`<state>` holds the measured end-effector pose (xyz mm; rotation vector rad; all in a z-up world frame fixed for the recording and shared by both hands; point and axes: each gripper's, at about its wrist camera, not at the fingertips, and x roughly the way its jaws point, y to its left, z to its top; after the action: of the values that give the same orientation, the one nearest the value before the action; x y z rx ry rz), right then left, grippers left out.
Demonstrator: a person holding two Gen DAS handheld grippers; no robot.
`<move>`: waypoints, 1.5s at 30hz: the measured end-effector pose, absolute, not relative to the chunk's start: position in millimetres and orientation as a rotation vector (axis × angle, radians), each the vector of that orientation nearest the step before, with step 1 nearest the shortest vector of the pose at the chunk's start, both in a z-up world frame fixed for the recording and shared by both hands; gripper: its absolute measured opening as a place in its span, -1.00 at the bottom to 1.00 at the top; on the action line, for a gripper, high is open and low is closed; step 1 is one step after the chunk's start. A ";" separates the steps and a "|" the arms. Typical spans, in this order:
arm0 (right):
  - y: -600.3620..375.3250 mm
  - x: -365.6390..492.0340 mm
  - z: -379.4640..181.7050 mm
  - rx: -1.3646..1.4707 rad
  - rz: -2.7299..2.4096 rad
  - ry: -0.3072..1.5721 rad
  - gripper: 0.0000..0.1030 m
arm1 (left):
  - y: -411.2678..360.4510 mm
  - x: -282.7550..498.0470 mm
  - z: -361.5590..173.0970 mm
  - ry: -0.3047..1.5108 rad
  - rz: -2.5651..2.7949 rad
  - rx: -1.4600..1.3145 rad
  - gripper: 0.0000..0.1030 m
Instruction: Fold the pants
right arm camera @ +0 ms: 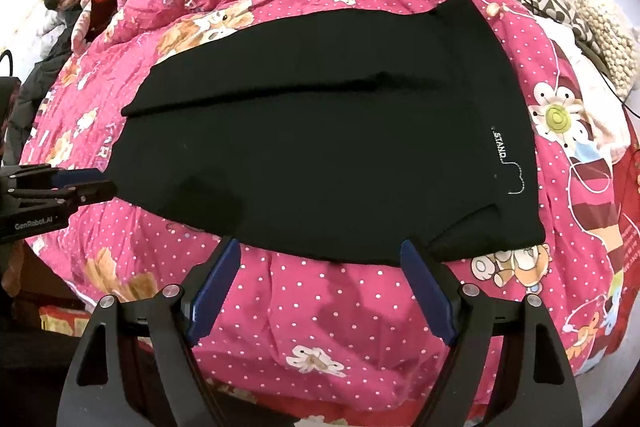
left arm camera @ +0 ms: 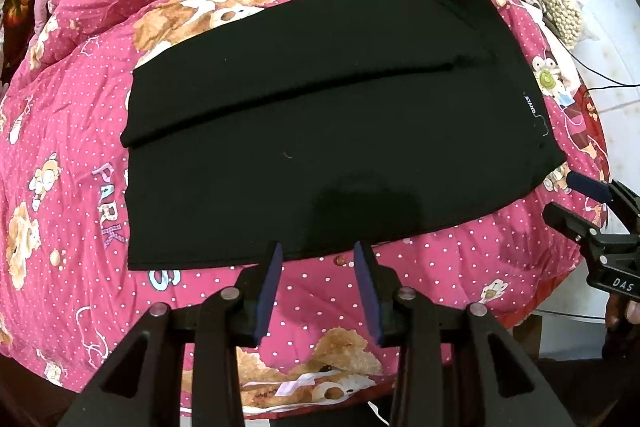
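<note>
Black pants (left arm camera: 320, 131) spread flat on the pink bear-print quilt (left arm camera: 72, 155) of the bed, long axis running left to right, waistband with white lettering at the right, leg ends at the left, legs side by side. Left hand-held gripper (left arm camera: 318, 251) tilted steeply down just above the near edge, jaws spread, pinching nothing. Right hand-held gripper (right arm camera: 320, 247) likewise angled down at the near edge towards the waist, jaws wide apart, empty.
</note>
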<state>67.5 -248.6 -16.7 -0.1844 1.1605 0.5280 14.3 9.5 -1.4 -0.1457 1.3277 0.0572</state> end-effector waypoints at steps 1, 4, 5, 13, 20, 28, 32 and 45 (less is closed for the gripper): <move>-248.3 67.3 -16.6 -0.185 0.529 1.161 0.59 | 9.7 13.8 -1.2 1.326 0.057 -0.148 -0.23; -246.3 66.7 -18.2 -0.190 0.535 1.172 0.59 | 10.3 13.0 -1.0 1.328 0.058 -0.152 -0.23; -245.5 66.1 -18.9 -0.192 0.538 1.175 0.59 | 10.6 12.6 -1.2 1.329 0.057 -0.154 -0.23; -242.7 63.1 -19.3 -0.212 0.525 1.170 0.59 | 11.4 11.4 -2.2 1.337 0.047 -0.167 -0.23; -241.8 63.1 -18.4 -0.218 0.530 1.170 0.59 | 12.8 11.5 0.5 1.322 0.042 -0.178 -0.23; -240.5 62.3 -20.4 -0.208 0.538 1.188 0.59 | 13.8 11.2 2.4 1.305 0.047 -0.185 -0.23; -239.1 62.2 -20.2 -0.205 0.551 1.188 0.59 | 15.1 10.5 3.1 1.298 0.055 -0.187 -0.23; -237.6 62.5 -22.0 -0.199 0.570 1.205 0.59 | 15.5 10.3 4.6 1.289 0.076 -0.177 -0.23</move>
<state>62.5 -237.6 -22.0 -0.1986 1.2049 0.5697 10.3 15.5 4.6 -0.1769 1.2889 0.0761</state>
